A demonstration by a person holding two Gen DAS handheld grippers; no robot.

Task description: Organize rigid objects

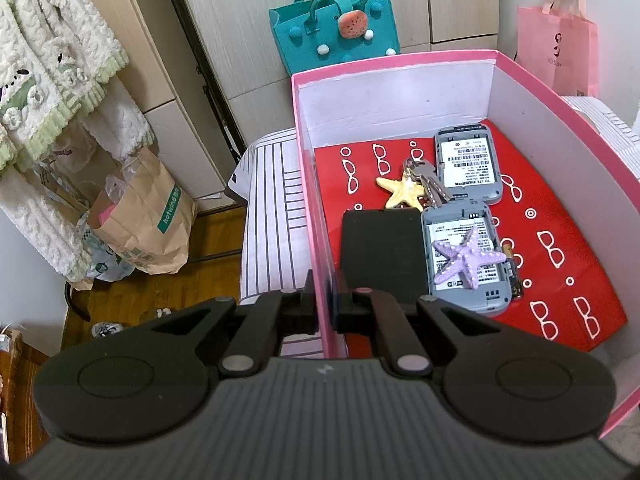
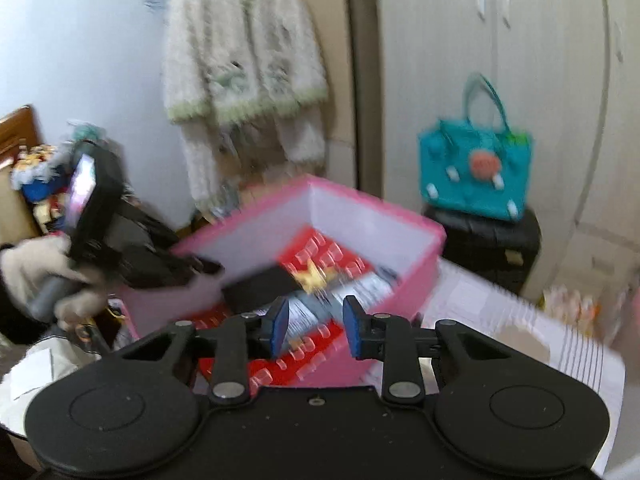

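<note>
A pink box [image 1: 308, 184] with white inner walls and a red patterned floor holds two grey devices [image 1: 468, 168], a black flat case [image 1: 380, 256], a bunch of keys [image 1: 424, 178], a yellow starfish [image 1: 404, 194], a purple starfish [image 1: 468, 258] and a battery [image 1: 512, 270]. My left gripper [image 1: 324, 300] is shut on the box's left wall. In the blurred right wrist view, the box [image 2: 416, 280] sits ahead, and my right gripper [image 2: 314, 326] is open and empty above its near edge. The left gripper [image 2: 132, 264] shows at the box's left wall.
A teal felt bag [image 1: 336, 32] stands behind the box. A pink bag [image 1: 560, 52] hangs at the right. A striped white cloth [image 1: 272, 208] lies under the box. Paper bags [image 1: 148, 224] sit on the wooden floor at the left, under a hanging fluffy cardigan [image 1: 52, 72].
</note>
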